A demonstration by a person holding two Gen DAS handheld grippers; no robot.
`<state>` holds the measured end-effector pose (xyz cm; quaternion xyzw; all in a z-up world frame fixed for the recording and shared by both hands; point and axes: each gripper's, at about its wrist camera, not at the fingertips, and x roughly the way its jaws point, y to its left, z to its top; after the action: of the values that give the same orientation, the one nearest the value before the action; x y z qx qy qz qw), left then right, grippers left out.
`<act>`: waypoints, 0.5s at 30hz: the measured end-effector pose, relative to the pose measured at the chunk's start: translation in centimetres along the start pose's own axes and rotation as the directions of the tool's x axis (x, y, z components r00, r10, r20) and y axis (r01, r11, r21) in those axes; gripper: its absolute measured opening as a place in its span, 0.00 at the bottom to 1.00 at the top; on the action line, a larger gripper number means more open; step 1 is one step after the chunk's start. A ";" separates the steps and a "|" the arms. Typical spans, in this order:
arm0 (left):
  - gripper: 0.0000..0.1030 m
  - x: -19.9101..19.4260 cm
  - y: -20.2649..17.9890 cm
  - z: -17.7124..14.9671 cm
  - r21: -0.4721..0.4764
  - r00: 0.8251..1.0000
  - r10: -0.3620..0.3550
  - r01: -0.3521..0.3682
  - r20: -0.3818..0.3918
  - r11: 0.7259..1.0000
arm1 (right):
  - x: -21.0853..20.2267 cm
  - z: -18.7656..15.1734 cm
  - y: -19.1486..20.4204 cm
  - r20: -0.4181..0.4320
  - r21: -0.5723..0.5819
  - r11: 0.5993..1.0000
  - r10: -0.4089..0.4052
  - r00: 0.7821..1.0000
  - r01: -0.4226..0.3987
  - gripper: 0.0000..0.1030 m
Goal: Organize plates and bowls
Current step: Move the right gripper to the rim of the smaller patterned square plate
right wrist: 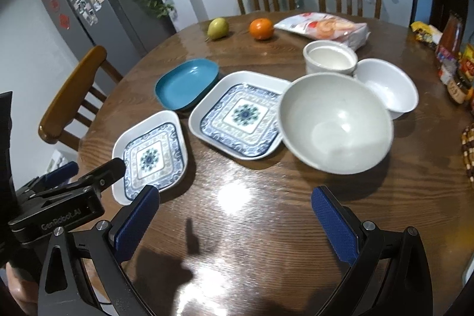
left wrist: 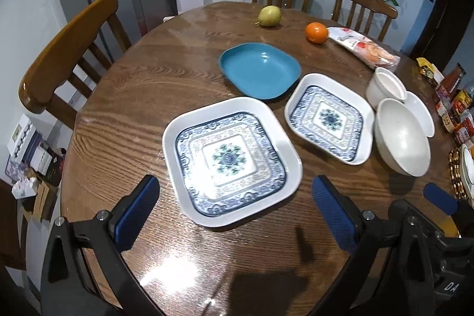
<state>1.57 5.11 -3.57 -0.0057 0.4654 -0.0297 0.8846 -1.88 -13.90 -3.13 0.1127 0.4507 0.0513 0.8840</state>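
Both tools hang above the near edge of the round wooden table (left wrist: pixel 124 96), fingers spread wide and holding nothing; the left gripper (left wrist: pixel 234 215) faces the nearer patterned square plate (left wrist: pixel 231 159), which lies flat close to that near edge, while the right gripper (right wrist: pixel 234 222) looks over bare wood toward the large white bowl (right wrist: pixel 334 123); that bowl sits just right of the second patterned plate (right wrist: pixel 240 114), its rim seeming to overlap the plate's right edge, though touching cannot be confirmed; a blue dish (left wrist: pixel 260 70) rests behind both plates toward the table's middle; a straight-sided white cup (right wrist: pixel 330 57) and a smaller white bowl (right wrist: pixel 385 85) crowd behind the large one, toward the right edge; pear (left wrist: pixel 269 16), orange (left wrist: pixel 316 32) and a snack packet (right wrist: pixel 326 28) line the far edge. Nothing is stacked yet; the matching plates lying apart suggest nesting comes first, and the spread fingers probably anticipate a rim pinch.
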 end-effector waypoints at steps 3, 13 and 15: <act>0.99 0.8 1.1 0.0 -0.016 1.000 0.009 -0.009 -0.018 1.000 | 0.9 -0.1 0.7 -0.014 -0.009 1.000 0.020 1.000 -0.020 1.00; 0.95 4.2 4.7 -0.1 -0.068 0.997 0.019 -0.024 -0.074 0.997 | 5.0 0.5 1.9 -0.083 -0.019 0.996 0.080 0.993 -0.082 0.82; 0.86 5.0 5.0 0.0 -0.071 0.996 0.008 -0.014 -0.087 0.997 | 5.9 0.7 2.3 -0.098 -0.023 0.995 0.098 0.990 -0.101 0.75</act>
<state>4.59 9.83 -7.89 -0.0336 0.5041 -0.0084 0.8629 2.23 -10.66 -6.82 0.1201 0.4860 0.1071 0.8590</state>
